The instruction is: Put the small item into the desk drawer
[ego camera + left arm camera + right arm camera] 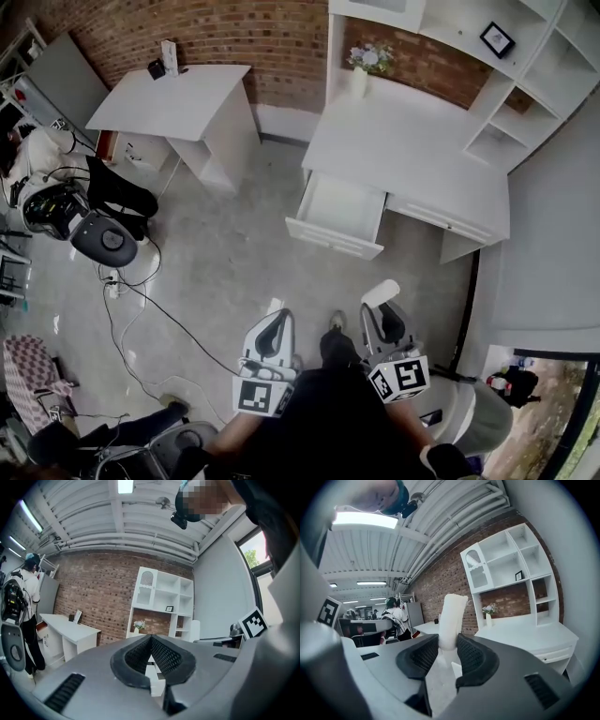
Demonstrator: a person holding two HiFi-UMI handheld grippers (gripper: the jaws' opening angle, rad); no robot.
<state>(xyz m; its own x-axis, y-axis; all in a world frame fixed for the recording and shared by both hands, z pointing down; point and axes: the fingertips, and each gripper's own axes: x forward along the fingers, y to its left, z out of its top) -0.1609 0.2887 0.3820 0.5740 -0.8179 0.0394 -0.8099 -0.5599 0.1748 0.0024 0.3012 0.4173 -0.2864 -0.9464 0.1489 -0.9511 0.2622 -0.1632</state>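
**Head view: item in right grip, drawer open ahead**

**Task things**
- Desk (pixel 403 141): white, set against the brick wall, well ahead of both grippers.
- Drawer (pixel 333 239): the desk's left one, pulled out; the inside looks bare. Nothing is in it yet.
- Right gripper (pixel 448 648): jaws clamped on the item, which stands upright between the pads.
- Left gripper (pixel 151 641): jaws pressed together, nothing between them, held low beside the right.
- Item (pixel 452 616): white, long and rounded, its top rising clear of the jaws. What it is cannot be told.

**Handling note (judgement)**
- The step is the carry to the drawer. Keep the clamp firm and bring the item over the open tray. Lower it past the front panel before letting go, so that it does not tip or catch on the rim.

**Surroundings**
- Shelf unit (pixel 525 84): on the desk, right side.
- Side table (pixel 178 98): far left, clear of the route.
- Chair (pixel 103 239) and cables (pixel 141 300): left floor, off the straight line.
- Vase (pixel 361 70): on the desktop behind the drawer, near enough to mind when reaching.
- Frame (pixel 497 39): in a shelf.
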